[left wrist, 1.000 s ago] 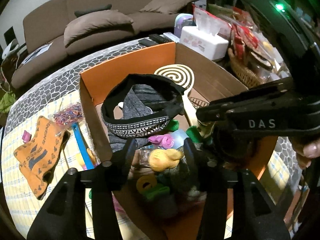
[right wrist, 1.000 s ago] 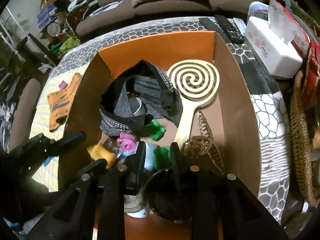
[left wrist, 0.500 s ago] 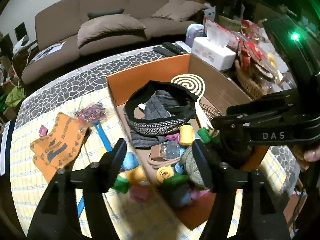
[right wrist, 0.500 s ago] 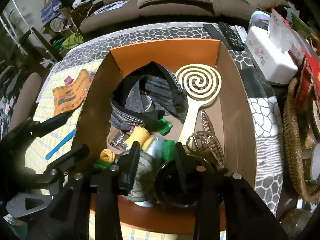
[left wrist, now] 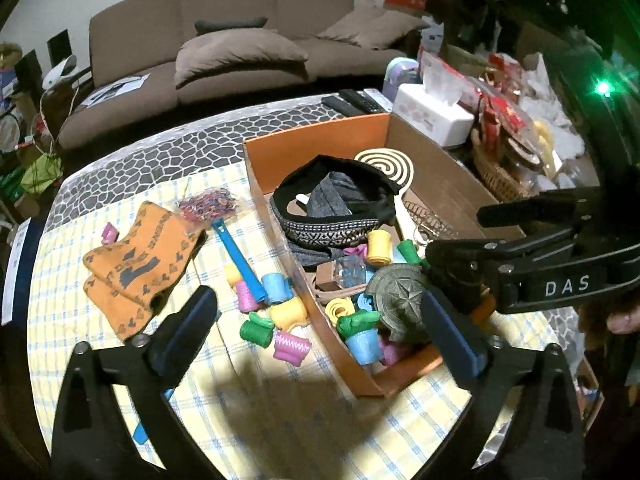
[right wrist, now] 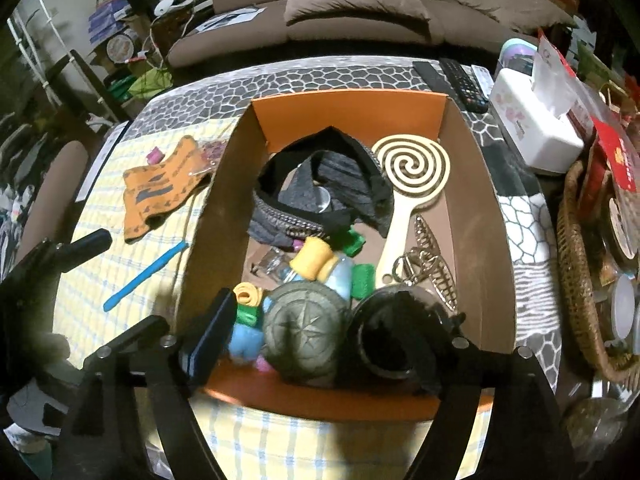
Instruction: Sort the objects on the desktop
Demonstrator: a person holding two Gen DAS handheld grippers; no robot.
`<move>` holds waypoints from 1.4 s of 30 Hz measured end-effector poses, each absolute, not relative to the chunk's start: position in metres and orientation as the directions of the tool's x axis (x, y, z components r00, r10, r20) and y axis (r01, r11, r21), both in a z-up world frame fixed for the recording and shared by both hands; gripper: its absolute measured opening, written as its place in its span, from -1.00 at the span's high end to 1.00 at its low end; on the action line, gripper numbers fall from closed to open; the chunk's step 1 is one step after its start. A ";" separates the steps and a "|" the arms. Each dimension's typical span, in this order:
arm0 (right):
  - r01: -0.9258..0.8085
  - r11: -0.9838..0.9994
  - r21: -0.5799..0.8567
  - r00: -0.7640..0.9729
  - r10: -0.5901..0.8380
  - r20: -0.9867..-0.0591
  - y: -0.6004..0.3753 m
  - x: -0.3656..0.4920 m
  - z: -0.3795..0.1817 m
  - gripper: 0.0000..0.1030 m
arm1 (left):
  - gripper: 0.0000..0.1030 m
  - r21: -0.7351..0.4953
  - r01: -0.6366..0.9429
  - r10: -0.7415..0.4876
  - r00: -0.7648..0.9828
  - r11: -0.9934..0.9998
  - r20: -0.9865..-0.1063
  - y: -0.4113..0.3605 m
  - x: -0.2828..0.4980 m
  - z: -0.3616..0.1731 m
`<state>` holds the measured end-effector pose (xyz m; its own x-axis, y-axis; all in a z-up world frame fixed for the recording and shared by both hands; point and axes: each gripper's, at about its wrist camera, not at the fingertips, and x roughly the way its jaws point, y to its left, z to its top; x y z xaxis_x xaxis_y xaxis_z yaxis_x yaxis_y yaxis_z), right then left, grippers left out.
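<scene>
Checked cloth (left wrist: 100,360) fills the lower frame, where both claws gape wide, holding nothing: left gripper (left wrist: 320,320), right gripper (right wrist: 316,334). Mid-frame, one box (left wrist: 320,138) holds one round lid (left wrist: 398,294); six rollers (left wrist: 280,314) lie left beside it. Farther left, one orange cloth (left wrist: 136,268).

Both wrist views above box (left wrist: 360,376)

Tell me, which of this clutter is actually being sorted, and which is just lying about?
Being sorted: box, rollers, paddle, headband, compass lid, orange cloth, blue stick, hair claw.

Lying about: tissue box, remotes, basket, sofa.
</scene>
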<state>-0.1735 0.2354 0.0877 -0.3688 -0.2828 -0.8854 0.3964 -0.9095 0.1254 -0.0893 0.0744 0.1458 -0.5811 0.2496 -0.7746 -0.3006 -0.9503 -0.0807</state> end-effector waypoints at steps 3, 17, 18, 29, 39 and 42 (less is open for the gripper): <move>0.392 -0.913 0.118 -0.380 -0.277 -0.883 0.232 -0.167 0.092 -0.75 | -1.00 -0.096 -0.280 0.250 -0.588 -0.955 -0.770 0.066 -0.083 0.151; 0.424 -0.899 0.112 -0.404 -0.299 -0.865 0.207 -0.133 0.111 -0.99 | -1.00 -0.125 -0.174 0.207 -0.619 -0.977 -0.758 0.016 -0.057 0.168; 0.425 -0.898 0.118 -0.402 -0.304 -0.864 0.205 -0.131 0.112 -0.99 | -1.00 -0.127 -0.170 0.206 -0.617 -0.977 -0.759 0.013 -0.054 0.168; 0.435 -0.890 0.134 -0.406 -0.327 -0.854 0.178 -0.101 0.122 -0.99 | -1.00 -0.123 -0.091 0.153 -0.624 -0.988 -0.766 -0.037 -0.022 0.170; 0.459 -0.878 0.134 -0.413 -0.344 -0.843 0.147 -0.082 0.120 -0.99 | -1.00 -0.103 -0.103 0.144 -0.602 -0.989 -0.785 -0.067 -0.005 0.149; 0.475 -0.869 0.137 -0.410 -0.357 -0.840 0.137 -0.082 0.120 -0.99 | -1.00 -0.103 -0.117 0.152 -0.591 -0.988 -0.792 -0.069 -0.005 0.137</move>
<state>-0.0823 0.1373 0.1200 -0.4097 -0.3566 -0.8396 0.4753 -0.8691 0.1372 -0.0051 -0.0695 0.1369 -0.5912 0.1524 -0.7920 -0.1166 -0.9878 -0.1030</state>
